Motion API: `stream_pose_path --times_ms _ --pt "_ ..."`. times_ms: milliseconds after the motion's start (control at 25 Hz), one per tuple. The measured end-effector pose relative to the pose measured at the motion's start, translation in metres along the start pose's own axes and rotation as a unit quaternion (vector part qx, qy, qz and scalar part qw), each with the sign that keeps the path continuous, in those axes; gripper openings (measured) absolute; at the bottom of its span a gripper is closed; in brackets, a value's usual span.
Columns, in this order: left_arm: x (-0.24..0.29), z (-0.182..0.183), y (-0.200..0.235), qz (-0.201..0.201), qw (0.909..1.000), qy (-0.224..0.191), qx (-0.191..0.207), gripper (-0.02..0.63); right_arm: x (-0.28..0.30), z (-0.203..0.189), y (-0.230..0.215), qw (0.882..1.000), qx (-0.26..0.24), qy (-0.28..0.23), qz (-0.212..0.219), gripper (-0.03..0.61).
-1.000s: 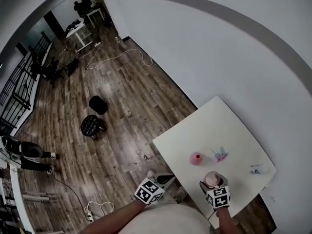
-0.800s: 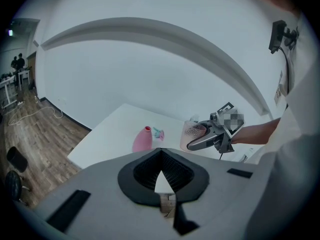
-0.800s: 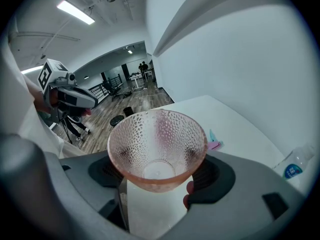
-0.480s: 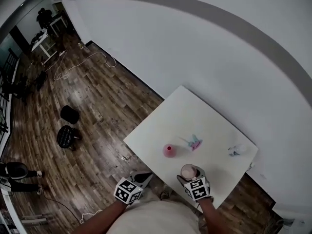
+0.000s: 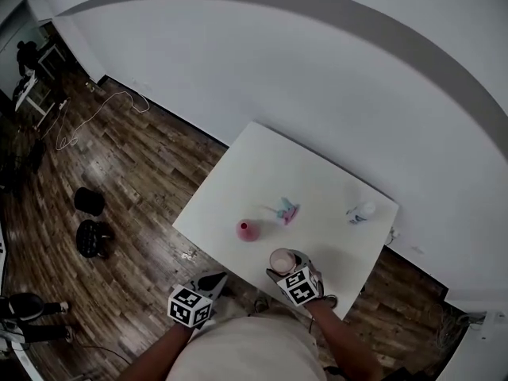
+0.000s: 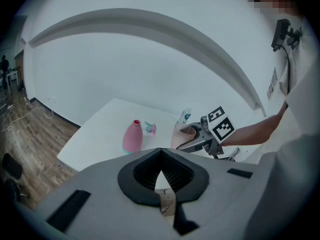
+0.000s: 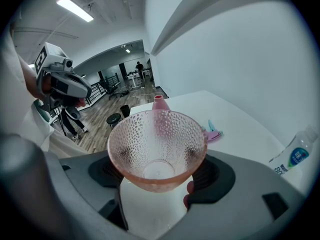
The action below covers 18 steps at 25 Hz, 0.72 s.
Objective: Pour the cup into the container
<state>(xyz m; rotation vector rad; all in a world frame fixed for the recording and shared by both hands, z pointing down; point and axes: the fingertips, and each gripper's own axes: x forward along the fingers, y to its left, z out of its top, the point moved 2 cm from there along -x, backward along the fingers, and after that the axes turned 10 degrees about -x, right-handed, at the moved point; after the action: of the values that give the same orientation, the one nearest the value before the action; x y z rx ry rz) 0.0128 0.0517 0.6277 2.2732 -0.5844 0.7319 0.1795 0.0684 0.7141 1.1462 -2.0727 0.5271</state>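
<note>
My right gripper (image 7: 157,176) is shut on a pink dimpled glass cup (image 7: 157,144), held upright with its jaws standing wide around the base. I see nothing inside it. In the head view the cup (image 5: 281,259) and right gripper (image 5: 290,272) hover over the white table's near edge. The pink narrow-necked container (image 5: 248,229) stands upright just beyond and to the left, apart from the cup. My left gripper (image 6: 160,154) is shut and holds nothing, off the table's near-left side (image 5: 213,280). From it I see the container (image 6: 132,137) and cup (image 6: 183,135).
A small pink and teal object (image 5: 286,210) lies past the container. A plastic water bottle (image 5: 359,213) lies near the table's (image 5: 262,165) far right corner. Wooden floor (image 5: 135,173) with two black stools (image 5: 89,201) is to the left; a white wall is behind.
The head view has swung, so the table sits further left and higher in the picture. The right gripper still grips the cup at the near edge. The left gripper stays shut beside the table.
</note>
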Motion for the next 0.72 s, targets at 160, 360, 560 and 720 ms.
stream_pose_path --times_ms 160,360,560,720 --pt "0.005 -0.002 -0.004 -0.005 0.9999 0.010 0.005 0.009 0.004 -0.006 0.000 1.000 0.002 0.000 0.001 0.373" --pt "0.012 -0.004 -0.002 -0.003 0.9997 0.021 0.013 0.009 0.012 -0.016 -0.002 1.000 0.003 0.001 0.001 0.373" --pt "0.018 -0.005 -0.001 -0.002 0.9995 0.027 0.014 0.009 0.019 -0.025 -0.004 1.000 0.005 0.006 0.002 0.374" --pt "0.019 -0.007 0.001 0.001 0.9994 0.032 0.014 0.009 0.024 -0.028 -0.004 1.000 0.003 0.008 0.004 0.373"
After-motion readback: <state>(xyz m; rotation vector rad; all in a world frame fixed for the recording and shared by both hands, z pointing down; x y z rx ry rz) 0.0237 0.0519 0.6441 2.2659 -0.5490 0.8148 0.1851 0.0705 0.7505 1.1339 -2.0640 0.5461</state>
